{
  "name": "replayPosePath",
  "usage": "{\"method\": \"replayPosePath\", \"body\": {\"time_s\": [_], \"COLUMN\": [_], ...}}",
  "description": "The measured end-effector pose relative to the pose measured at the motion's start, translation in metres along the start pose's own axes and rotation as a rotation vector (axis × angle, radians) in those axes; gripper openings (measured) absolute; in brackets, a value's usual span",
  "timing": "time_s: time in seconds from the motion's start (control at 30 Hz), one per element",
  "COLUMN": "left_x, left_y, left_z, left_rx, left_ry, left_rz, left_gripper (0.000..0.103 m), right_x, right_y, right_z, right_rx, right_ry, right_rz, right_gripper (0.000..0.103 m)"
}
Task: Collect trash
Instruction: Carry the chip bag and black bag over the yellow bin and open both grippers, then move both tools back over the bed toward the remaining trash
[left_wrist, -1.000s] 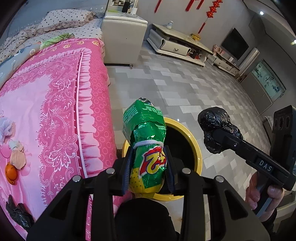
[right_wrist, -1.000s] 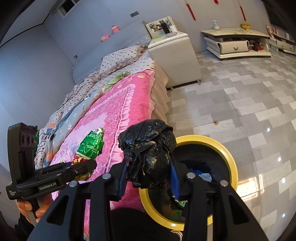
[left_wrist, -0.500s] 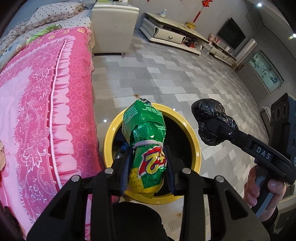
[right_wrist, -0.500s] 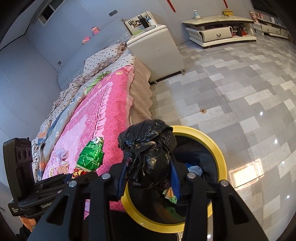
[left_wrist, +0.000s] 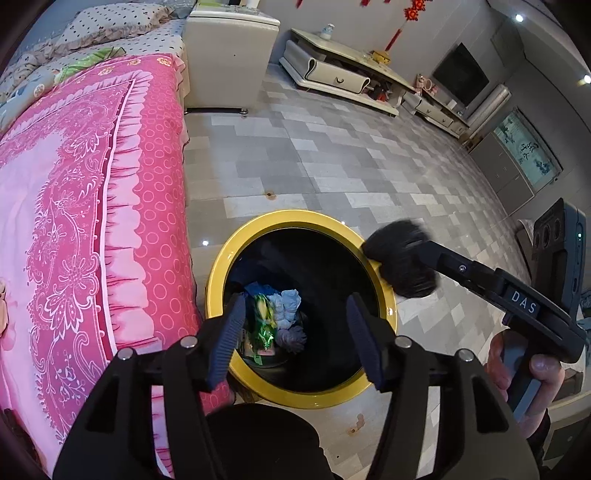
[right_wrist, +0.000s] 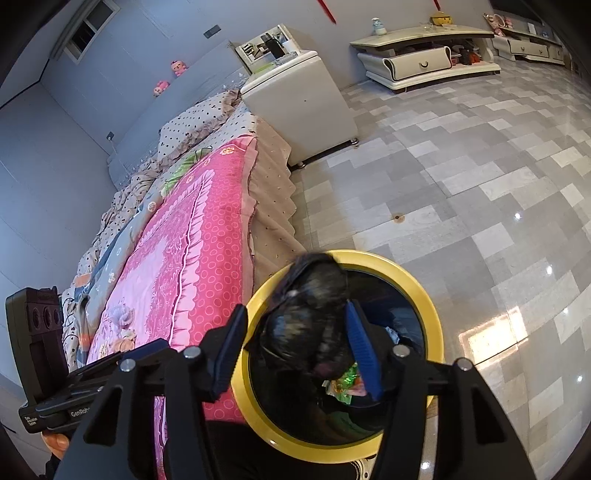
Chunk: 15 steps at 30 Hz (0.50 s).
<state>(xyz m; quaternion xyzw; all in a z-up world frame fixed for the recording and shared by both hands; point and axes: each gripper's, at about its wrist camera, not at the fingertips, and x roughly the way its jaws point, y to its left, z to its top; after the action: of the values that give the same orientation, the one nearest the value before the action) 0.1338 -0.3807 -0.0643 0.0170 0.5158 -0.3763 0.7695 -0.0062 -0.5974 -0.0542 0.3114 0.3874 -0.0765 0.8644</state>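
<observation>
Both hand-held grippers hang over the round yellow-rimmed trash bin (left_wrist: 301, 397), which stands on the grey tiled floor (left_wrist: 332, 166) just beside the bed with the pink patterned bedspread (left_wrist: 85, 206).

The left hand-held gripper (left_wrist: 295, 332) has just been opening: its blue-padded jaws now stand spread with nothing between them. The green and yellow crinkled snack packet (left_wrist: 264, 325) it pinched half a second ago now lies at the bottom of the bin, next to some pale blue crumpled wads (left_wrist: 286, 304).

The right hand-held gripper (right_wrist: 295, 343) has just been opening too. The crumpled black plastic bag (right_wrist: 308, 325) is blurred with motion and sits between the spread jaws, above the bin's near rim. In the right wrist view a gap shows between the bag and the left pad; the right pad may be brushing it, though I cannot tell for certain. My reading is that the bag is released and dropping into the bin.

Both pieces of trash thus count as delivered, or nearly so. One risk: the bag hangs close to the rim on the bed side and could catch it. Whatever trash remains on the bed is not clearly visible here.
</observation>
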Motion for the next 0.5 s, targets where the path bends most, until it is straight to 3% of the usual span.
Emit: {"method": "replayPosePath", "body": {"time_s": [0.2,0.37,0.5], "left_x": [-0.014,-0.033,-0.054], "left_y": [0.018,0.043,0.067], "left_z": [-0.003,-0.008,-0.014], "left_rx": [-0.031,-0.072,-0.1], "left_ry": [-0.019,-0.051,-0.08], "left_rz": [0.033,0.073,0.112], "left_gripper": [0.067,0.072,0.074], "right_x": [-0.001,-0.001,-0.002], "right_y": [0.0,0.01,0.024], "right_z": [-0.002,-0.002,-0.002], "right_rx": [0.0,-0.023,-0.057], "right_ry": [0.011,0.022,0.007], "right_rz": [-0.032,-0.062,-0.102], "right_gripper": [0.065,0.082,0.09]}}
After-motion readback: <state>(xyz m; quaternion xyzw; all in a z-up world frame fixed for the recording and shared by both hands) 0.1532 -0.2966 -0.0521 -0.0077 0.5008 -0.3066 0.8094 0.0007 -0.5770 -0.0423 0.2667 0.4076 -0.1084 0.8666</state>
